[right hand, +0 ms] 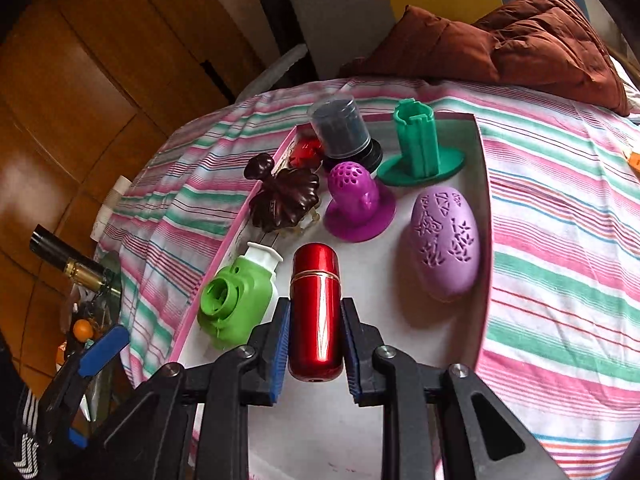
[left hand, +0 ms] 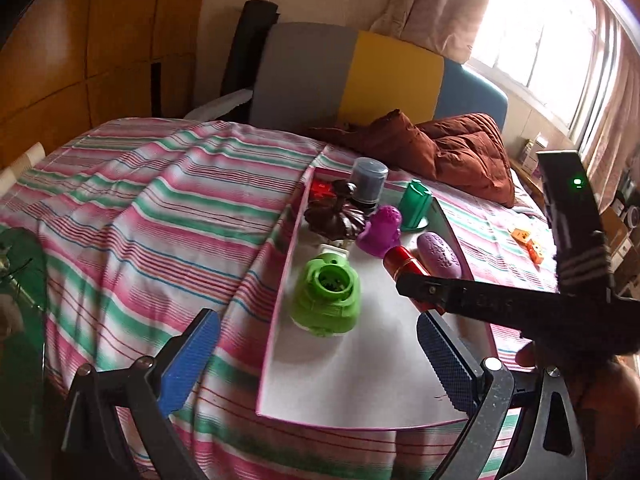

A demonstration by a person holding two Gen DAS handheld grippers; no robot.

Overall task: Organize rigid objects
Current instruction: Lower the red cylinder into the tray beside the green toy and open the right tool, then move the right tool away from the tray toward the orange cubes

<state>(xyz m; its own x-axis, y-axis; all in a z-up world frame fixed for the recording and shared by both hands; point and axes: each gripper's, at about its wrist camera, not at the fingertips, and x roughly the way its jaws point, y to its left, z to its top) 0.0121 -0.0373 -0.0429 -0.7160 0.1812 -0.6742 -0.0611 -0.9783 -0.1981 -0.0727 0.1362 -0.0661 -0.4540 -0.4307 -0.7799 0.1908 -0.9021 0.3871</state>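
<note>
A shiny red cylinder [right hand: 316, 312] sits between the blue pads of my right gripper [right hand: 316, 344], which is shut on it over the white tray [right hand: 400, 320]. In the left wrist view the same red cylinder [left hand: 404, 264] shows at the tip of the right gripper [left hand: 416, 292], above the tray [left hand: 360, 380]. My left gripper [left hand: 316, 364] stands open and holds nothing at the tray's near end. On the tray lie a green camera-shaped toy [right hand: 236, 304], a lilac egg [right hand: 446, 240], a purple perforated piece [right hand: 356, 200], a teal holder [right hand: 420, 148], a dark brown flower shape [right hand: 284, 200] and a grey capped jar [right hand: 340, 128].
The tray lies on a bed with a pink-green striped sheet [left hand: 140, 220]. A brown quilted blanket [left hand: 452, 152] is bunched behind it. Small orange boxes [left hand: 528, 242] lie on the sheet to the right. A black-and-gold bottle [right hand: 68, 264] and clutter stand beside the bed at left.
</note>
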